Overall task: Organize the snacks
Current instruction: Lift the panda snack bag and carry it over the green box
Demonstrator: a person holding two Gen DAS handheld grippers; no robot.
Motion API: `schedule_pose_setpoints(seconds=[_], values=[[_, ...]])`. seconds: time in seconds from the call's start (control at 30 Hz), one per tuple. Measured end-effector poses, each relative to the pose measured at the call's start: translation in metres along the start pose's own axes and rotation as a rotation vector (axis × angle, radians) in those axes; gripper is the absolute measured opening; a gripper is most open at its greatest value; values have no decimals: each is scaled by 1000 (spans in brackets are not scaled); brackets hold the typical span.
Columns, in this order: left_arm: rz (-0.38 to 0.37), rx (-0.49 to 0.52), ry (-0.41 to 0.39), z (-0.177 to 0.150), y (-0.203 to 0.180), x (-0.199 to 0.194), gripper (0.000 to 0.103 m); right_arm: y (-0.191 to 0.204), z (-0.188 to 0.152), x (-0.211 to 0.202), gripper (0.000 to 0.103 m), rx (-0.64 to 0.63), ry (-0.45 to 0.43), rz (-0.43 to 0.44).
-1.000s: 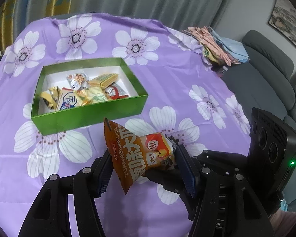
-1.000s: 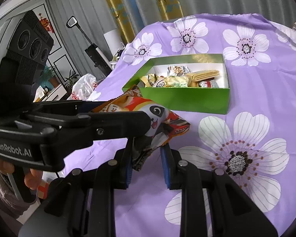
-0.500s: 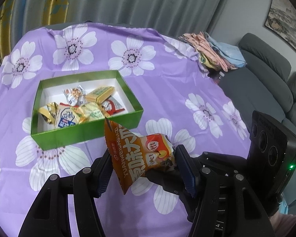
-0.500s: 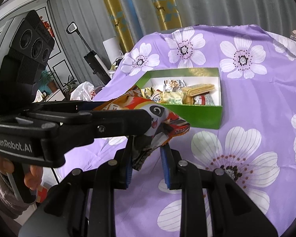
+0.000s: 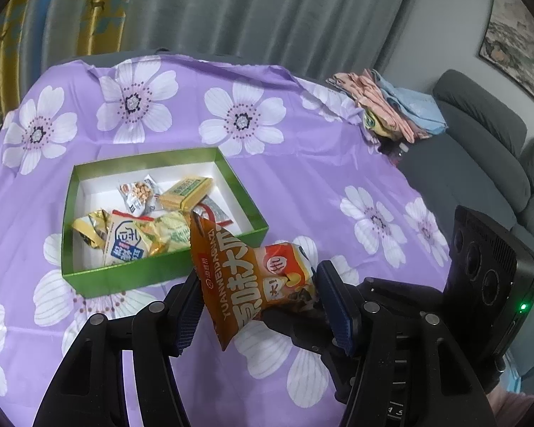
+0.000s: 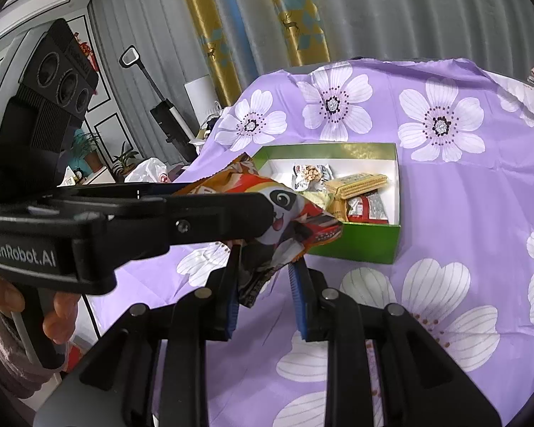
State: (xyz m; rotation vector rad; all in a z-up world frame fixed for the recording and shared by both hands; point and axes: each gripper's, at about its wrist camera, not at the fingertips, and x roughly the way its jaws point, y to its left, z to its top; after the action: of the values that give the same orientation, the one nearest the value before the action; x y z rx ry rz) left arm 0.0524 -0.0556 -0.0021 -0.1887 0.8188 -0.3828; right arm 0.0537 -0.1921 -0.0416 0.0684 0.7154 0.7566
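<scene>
An orange snack bag [image 5: 245, 277] with a panda print [image 6: 284, 220] hangs in the air in front of the green box [image 5: 153, 270]. Both grippers hold it. My left gripper [image 5: 263, 306] is shut on one side of the bag. My right gripper [image 6: 265, 291] is shut on the bag's lower corner, just below the left gripper's fingers [image 6: 210, 213]. The green box [image 6: 359, 245] has a white inside and holds several small snack packets [image 5: 153, 220]. It lies on the purple flowered tablecloth [image 5: 302, 178].
A pile of folded cloths [image 5: 388, 106] lies at the table's far right edge. A grey sofa [image 5: 480, 163] stands beyond it. Grey and gold curtains [image 6: 267, 35] hang behind the table. A hand [image 6: 57, 316] holds the left gripper's handle.
Both grippers, still holding the bag together, have risen and pulled back from the table; the green box looks smaller and farther away in both views.
</scene>
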Motion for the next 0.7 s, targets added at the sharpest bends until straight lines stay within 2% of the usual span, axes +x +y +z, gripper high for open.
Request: schedule_pose_setpoints(seconds=[0.27,0.7], values=[[6,2,-18,16,11,7,61,-4,16,14,26,-12,-7,-9],[1,-55,-28,51,51,30,61,-16,51,55,26,-51,4,-28]])
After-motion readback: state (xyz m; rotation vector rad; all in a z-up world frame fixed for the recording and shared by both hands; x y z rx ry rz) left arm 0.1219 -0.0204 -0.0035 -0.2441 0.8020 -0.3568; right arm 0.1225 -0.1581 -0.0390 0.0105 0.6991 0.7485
